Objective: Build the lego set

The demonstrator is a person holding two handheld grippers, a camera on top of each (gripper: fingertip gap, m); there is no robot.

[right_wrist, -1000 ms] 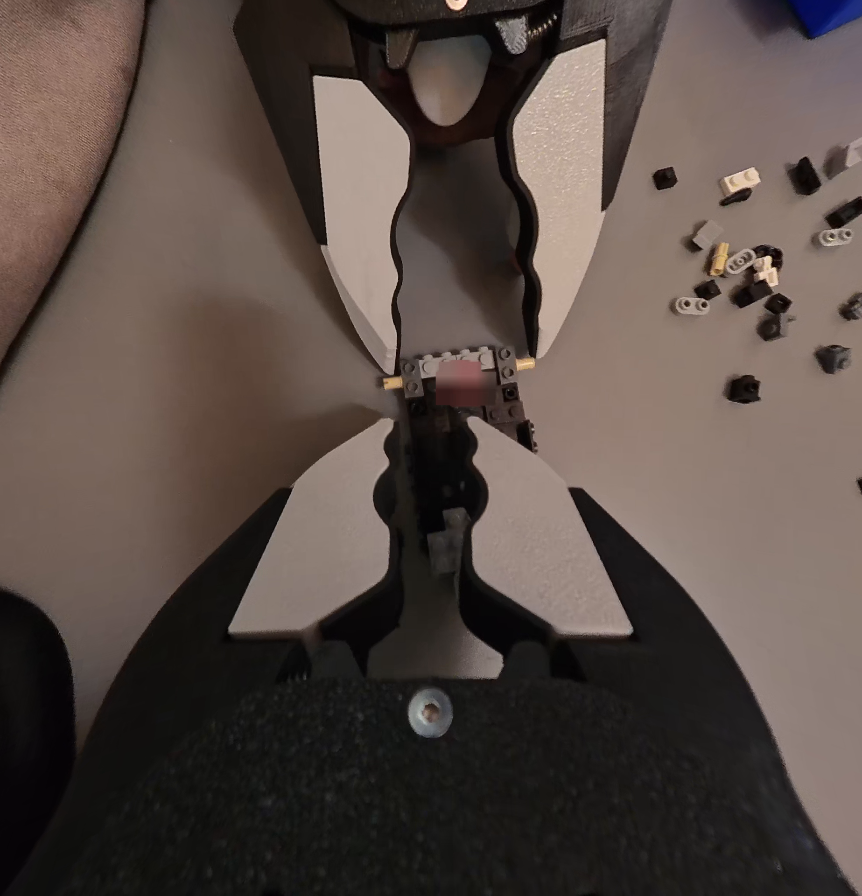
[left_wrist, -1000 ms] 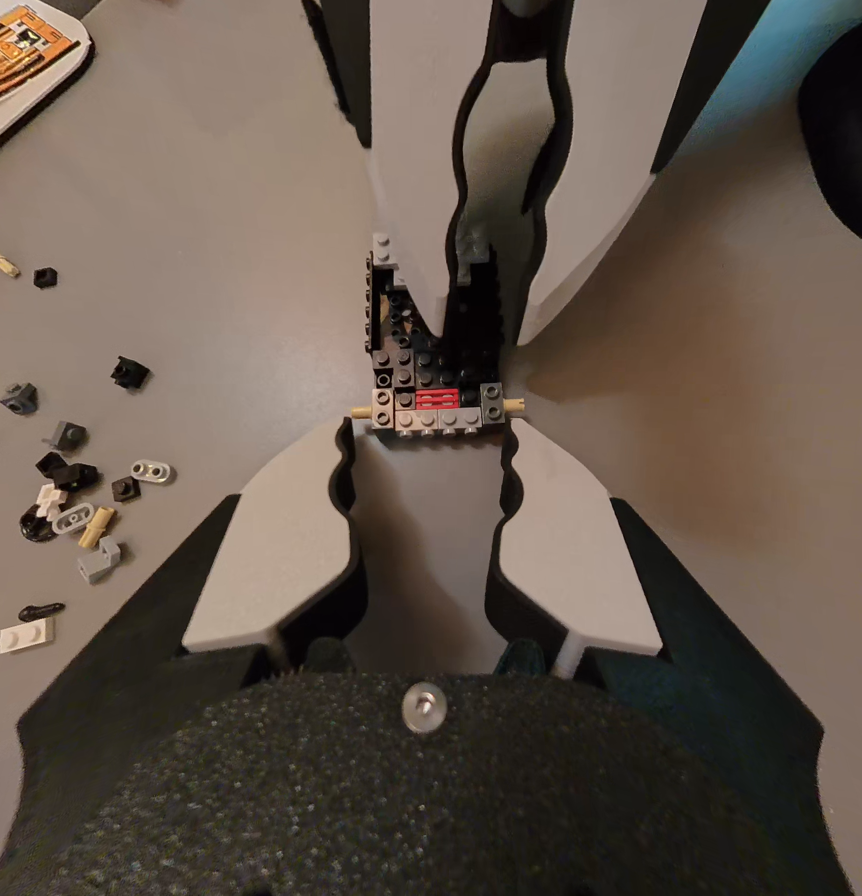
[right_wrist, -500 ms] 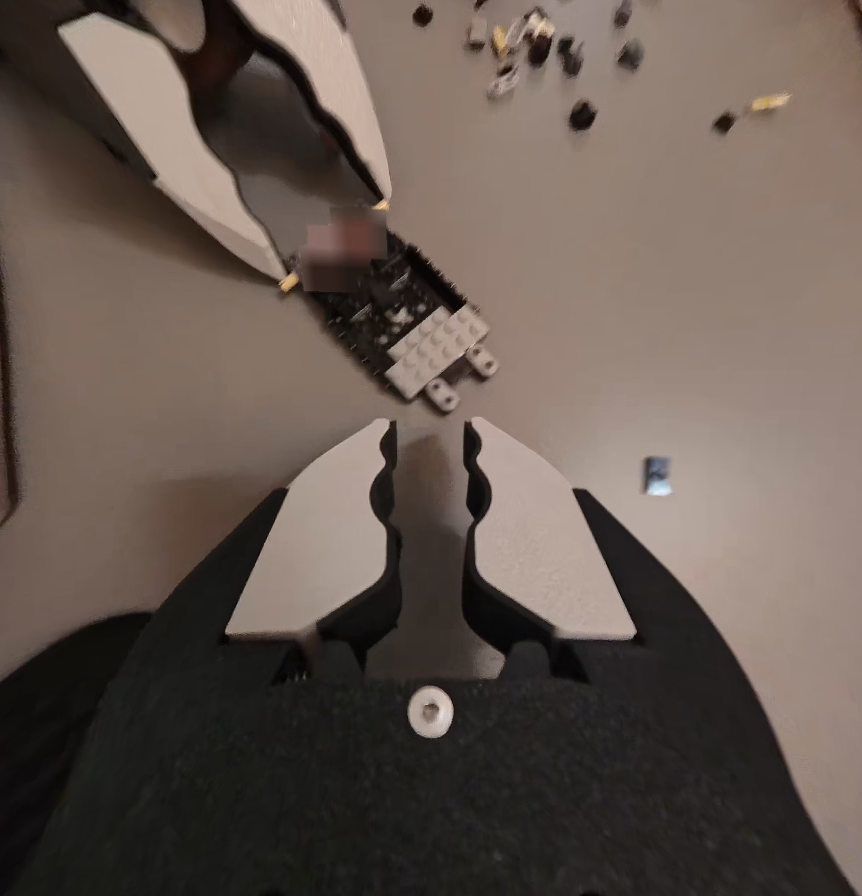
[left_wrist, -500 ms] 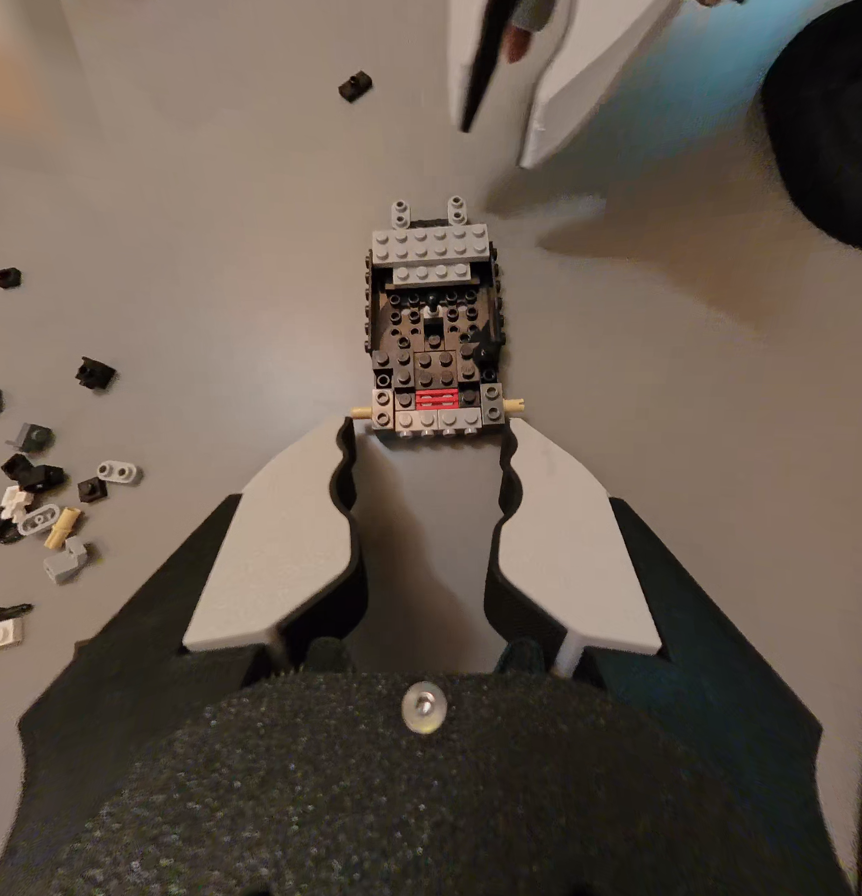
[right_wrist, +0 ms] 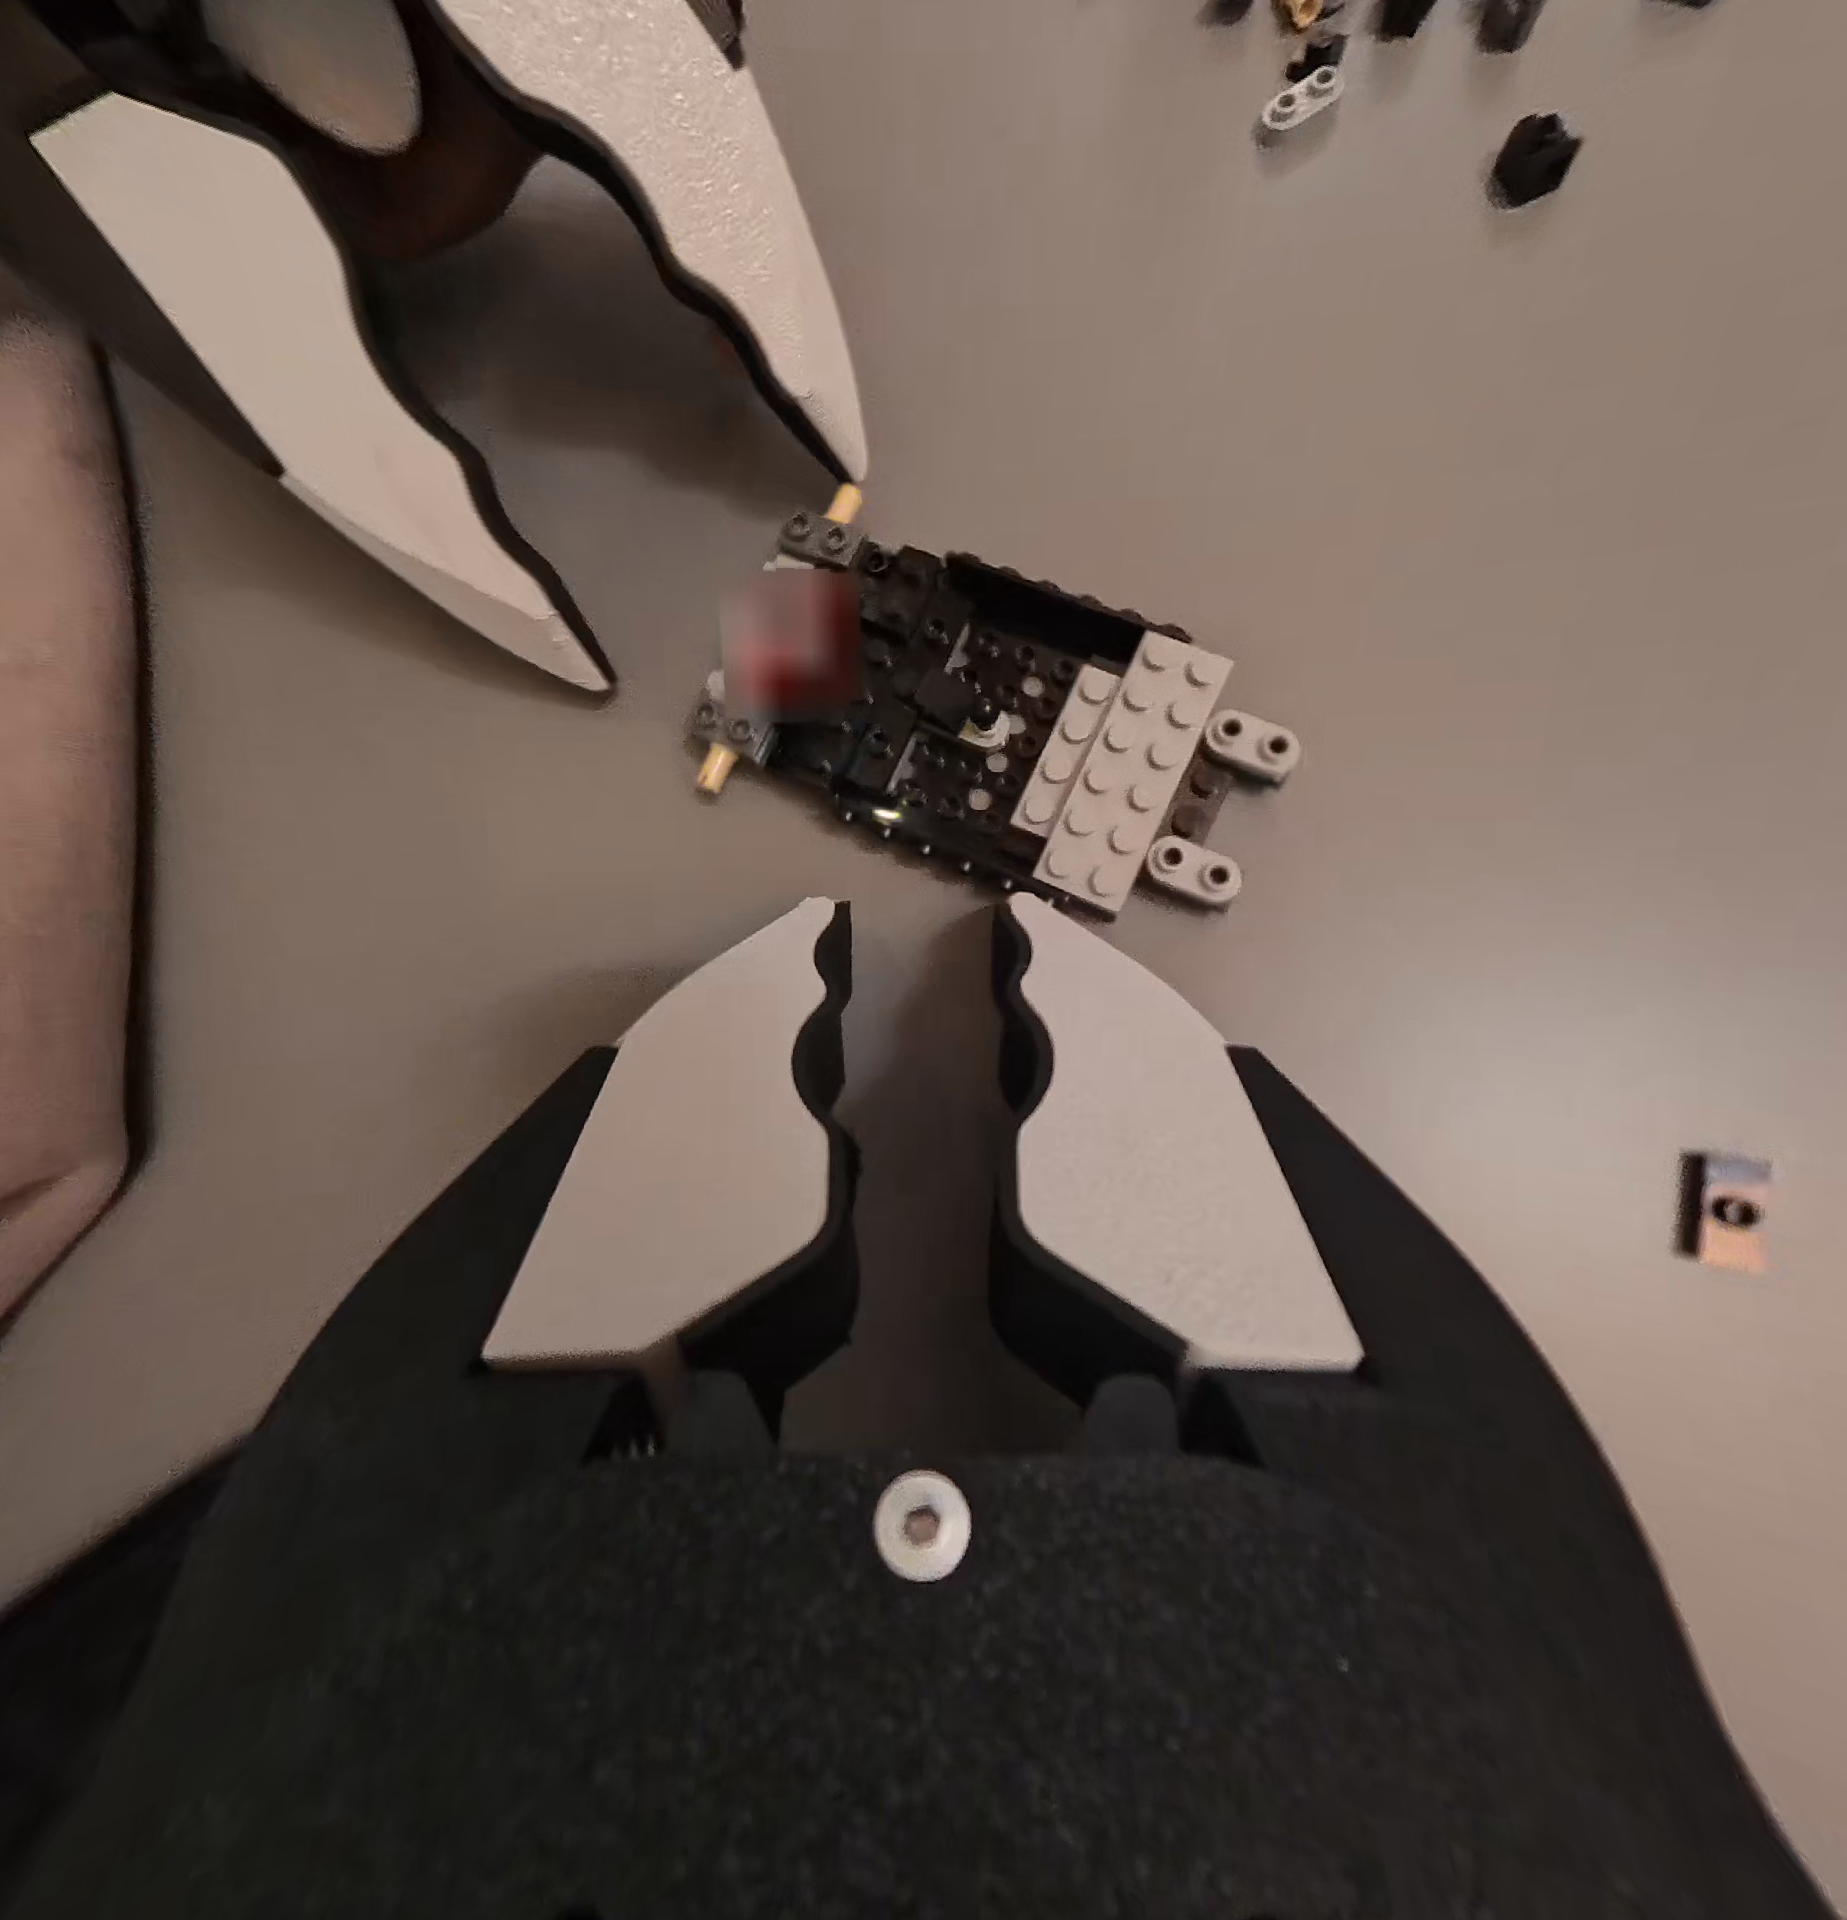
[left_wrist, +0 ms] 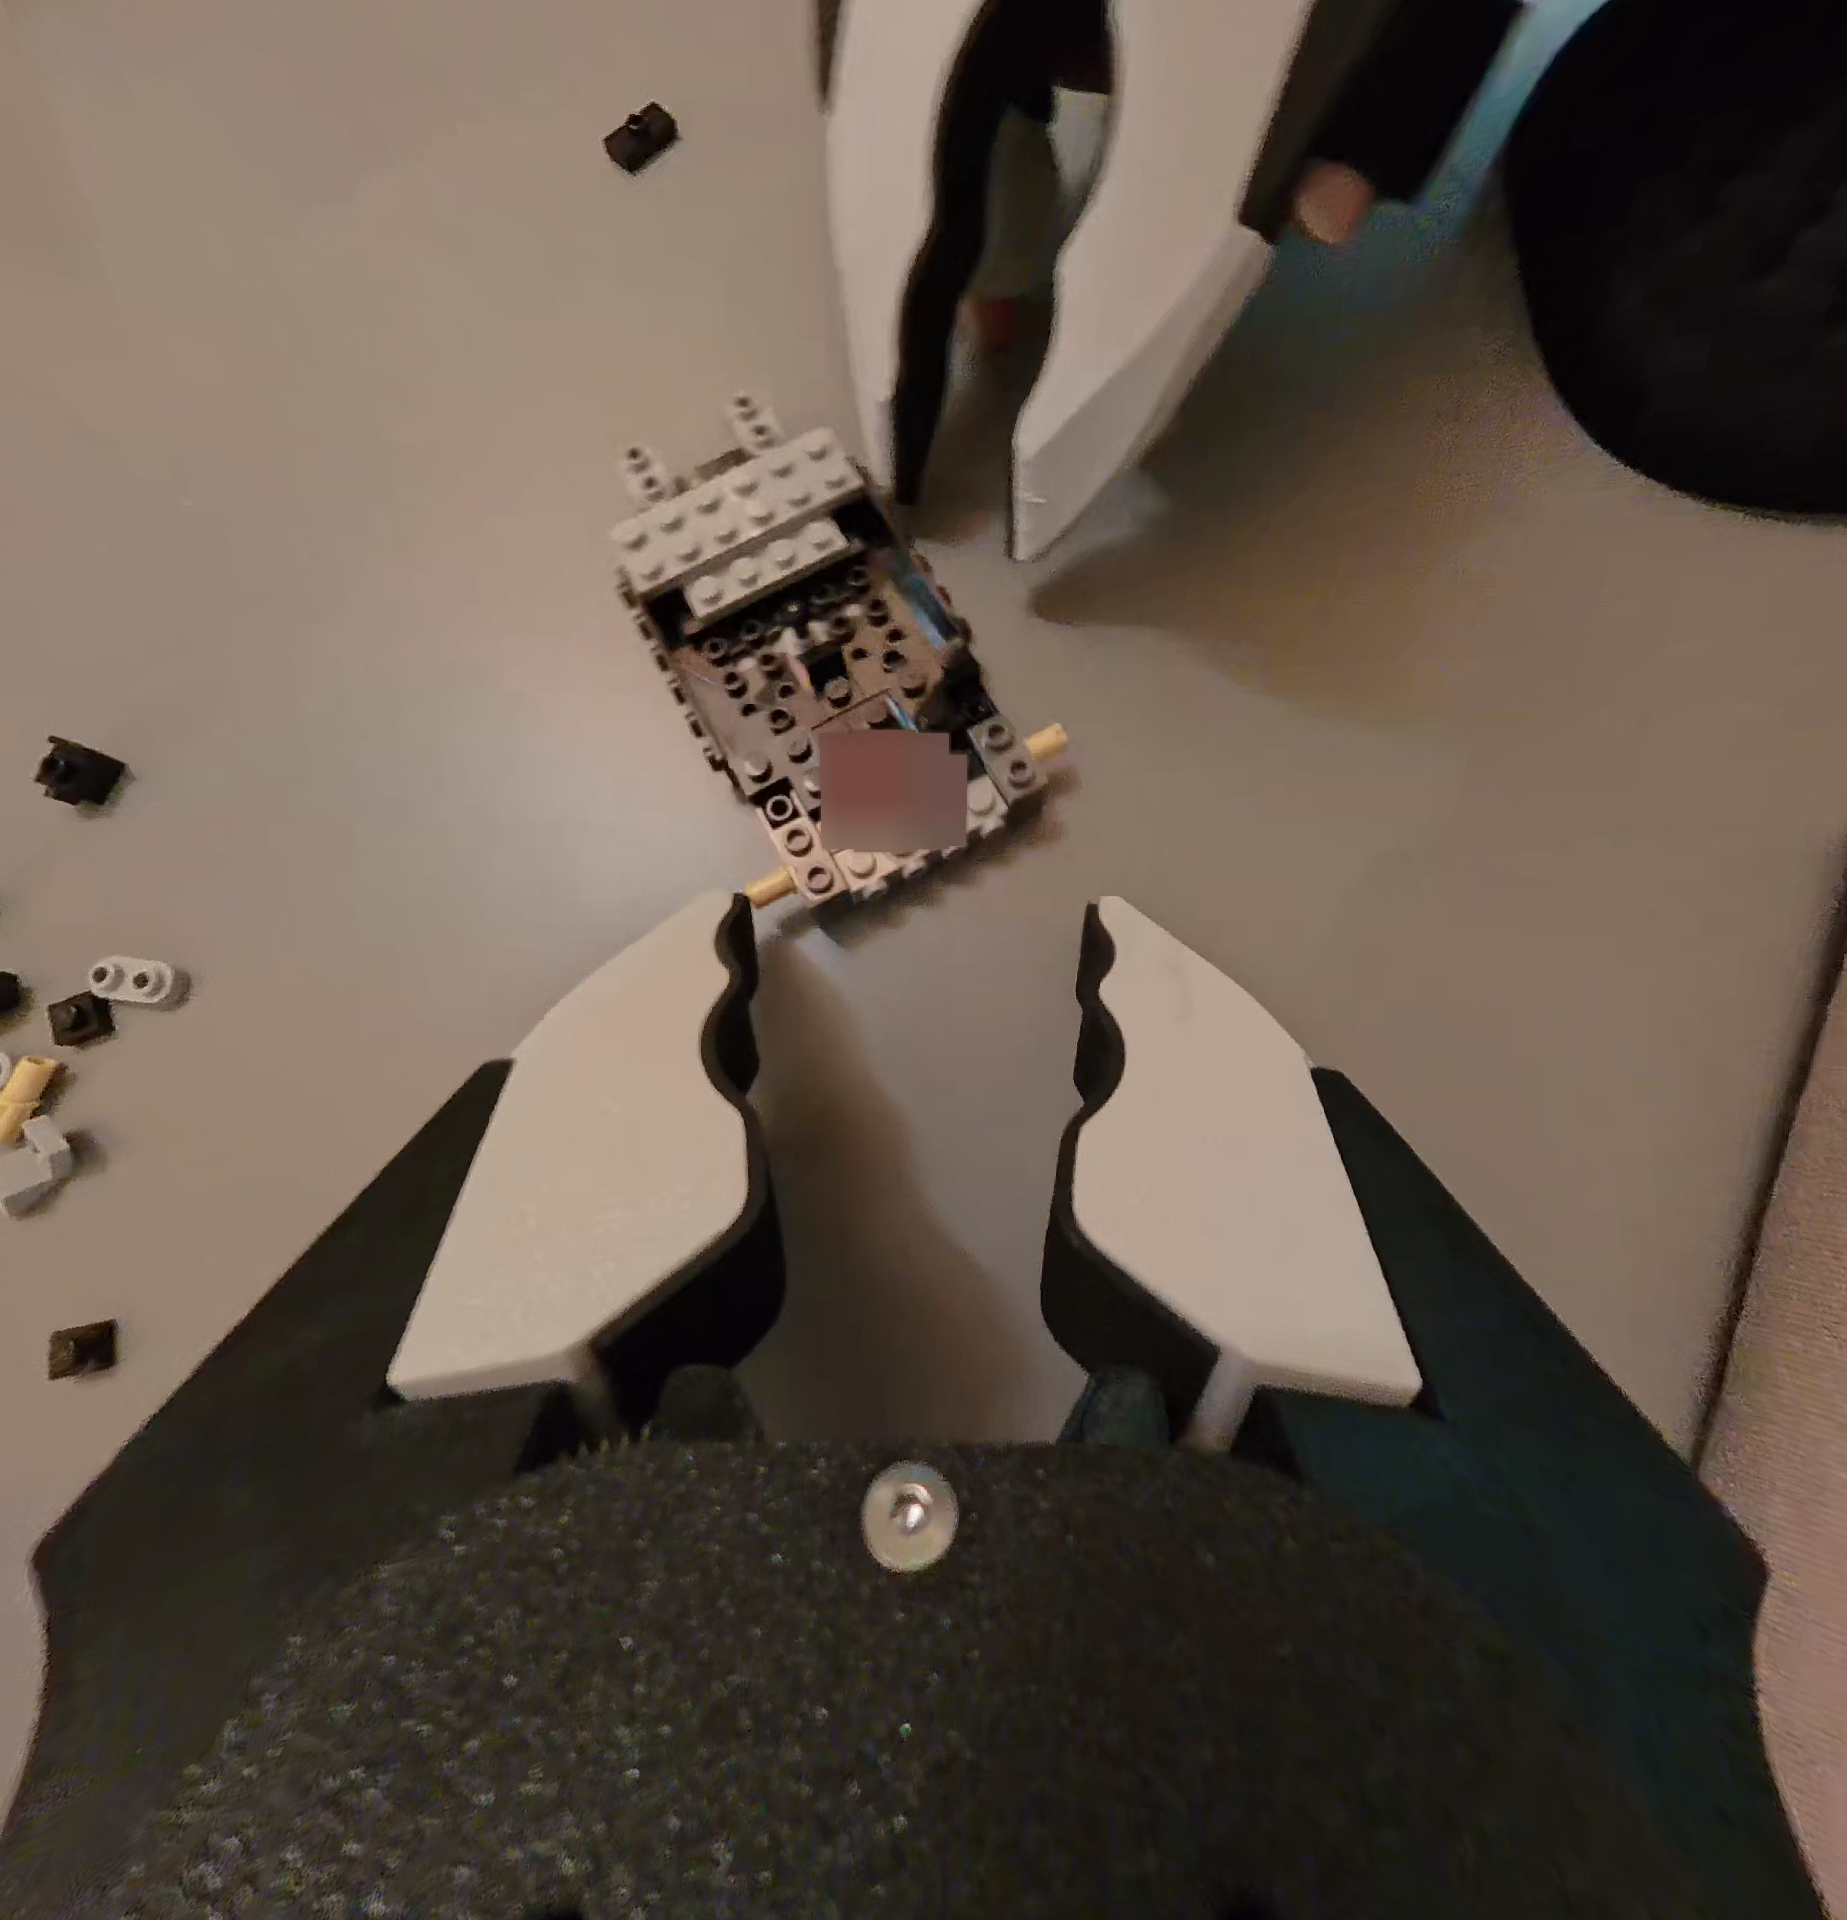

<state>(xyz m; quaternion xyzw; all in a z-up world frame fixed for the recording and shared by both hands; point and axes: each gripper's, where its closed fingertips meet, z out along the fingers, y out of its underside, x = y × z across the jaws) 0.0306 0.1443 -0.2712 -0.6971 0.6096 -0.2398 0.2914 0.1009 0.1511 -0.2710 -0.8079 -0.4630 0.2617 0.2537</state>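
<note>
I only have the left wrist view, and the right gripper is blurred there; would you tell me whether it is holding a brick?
Observer: No. In the right wrist view the right gripper has its fingers a little apart, with nothing between them.
Operator: Thank you. Where is it aimed?
Observer: Its tips point at the long side of the lego model, near the light grey plates at one end. They are very close, but I cannot tell whether they touch.
</note>
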